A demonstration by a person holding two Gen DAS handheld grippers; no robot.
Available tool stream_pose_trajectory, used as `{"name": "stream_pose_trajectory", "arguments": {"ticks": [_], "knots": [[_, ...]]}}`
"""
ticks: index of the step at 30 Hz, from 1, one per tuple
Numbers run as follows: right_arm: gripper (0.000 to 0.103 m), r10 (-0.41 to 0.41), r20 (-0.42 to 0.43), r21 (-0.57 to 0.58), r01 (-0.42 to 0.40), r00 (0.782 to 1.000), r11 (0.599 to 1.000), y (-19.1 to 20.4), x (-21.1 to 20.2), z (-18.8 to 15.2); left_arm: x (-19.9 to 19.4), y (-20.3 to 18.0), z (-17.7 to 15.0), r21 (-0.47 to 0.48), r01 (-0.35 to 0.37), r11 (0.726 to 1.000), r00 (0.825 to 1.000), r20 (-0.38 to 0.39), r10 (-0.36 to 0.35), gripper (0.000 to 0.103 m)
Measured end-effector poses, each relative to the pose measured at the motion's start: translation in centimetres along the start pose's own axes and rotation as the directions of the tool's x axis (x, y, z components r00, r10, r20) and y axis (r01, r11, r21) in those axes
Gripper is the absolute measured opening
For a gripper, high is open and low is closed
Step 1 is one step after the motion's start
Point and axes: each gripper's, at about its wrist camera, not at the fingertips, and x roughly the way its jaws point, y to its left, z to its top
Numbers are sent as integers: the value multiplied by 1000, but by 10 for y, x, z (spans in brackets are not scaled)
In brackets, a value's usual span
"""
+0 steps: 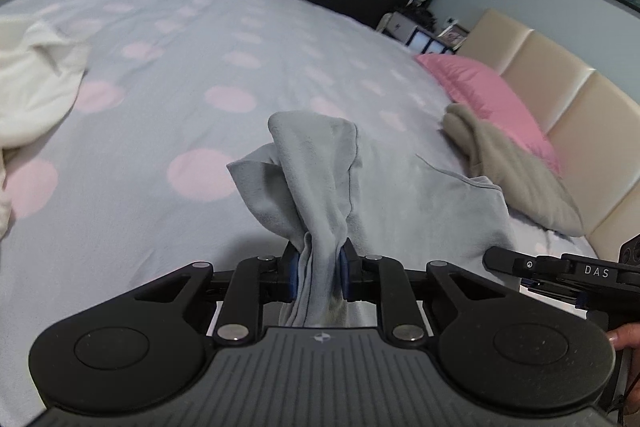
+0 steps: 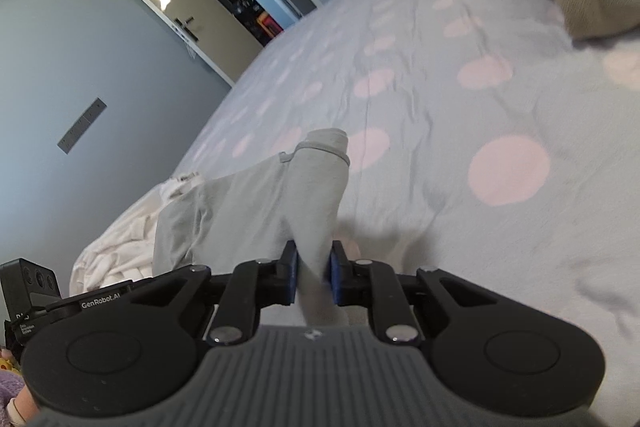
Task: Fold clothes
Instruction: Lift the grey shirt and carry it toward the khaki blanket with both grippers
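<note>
Pinching the grey garment (image 1: 316,163) between narrow jaws, the left gripper (image 1: 319,269) holds it above the bed (image 1: 160,75). The right gripper (image 2: 313,273) clamps another bunch of it, beside the white cloth (image 2: 120,247).

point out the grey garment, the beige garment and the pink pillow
grey garment (image 1: 316,163), left wrist view, on the bunched fabric above the jaws
beige garment (image 1: 516,171), left wrist view, on its middle fold
pink pillow (image 1: 480,87), left wrist view, on its top face

"das" on right gripper (image 1: 560,273), "genrobot.ai" on left gripper (image 2: 100,303)
</note>
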Motion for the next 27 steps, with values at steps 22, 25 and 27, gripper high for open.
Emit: {"name": "stream_pose_trajectory", "arguments": {"ticks": [22, 25, 27], "knots": [[16, -97, 219, -60, 112, 971, 992, -37, -197, 71, 24, -185, 28, 140, 228, 963, 968, 69, -240, 16], [16, -141, 219, -73, 160, 965, 984, -54, -221, 85, 49, -213, 29, 138, 271, 952, 961, 23, -277, 16], [16, -173, 219, -76, 194, 960, 978, -67, -237, 93, 67, -229, 31, 133, 298, 945, 954, 0, -301, 16]]}}
